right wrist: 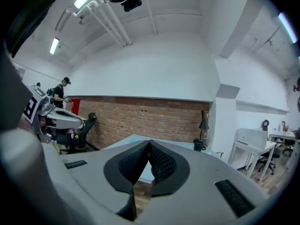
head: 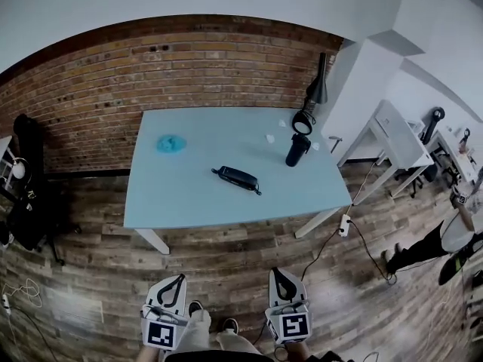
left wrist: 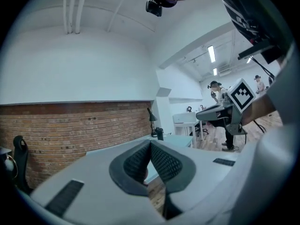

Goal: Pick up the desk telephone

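**Item: black desk telephone** [head: 236, 178], a long, slim, dark unit. It lies flat on the pale blue worktop [head: 181, 194], slightly right of centre and nearer the near edge than the far one. Its length runs on a diagonal, with the left end farther from the person. Nothing touches it.

**Left gripper** [head: 179, 277]: grey body with a black-and-white marker cube. It is held over the wooden plank floor [head: 226, 251], short of the worktop's near edge. In the left gripper view the jaws [left wrist: 151, 144] are closed tip to tip, with nothing between the ribbed pads. The telephone is well apart from them, ahead and to the right.

**Right gripper** [head: 277, 272]: same build, beside the left one and also over the floor. In the right gripper view the jaws [right wrist: 149, 143] are closed and empty. The telephone is well apart from them, ahead and slightly to the left.

**Other contents of the worktop:**
- Crumpled bright-blue item [head: 171, 143], left of centre toward the far edge.
- Black cylindrical container [head: 296, 149], upright, toward the right edge and beyond the telephone.
- Black desk lamp [head: 313, 96], at the far right corner.

**Surroundings:** red-brown brick wall [head: 90, 96] behind the far edge.
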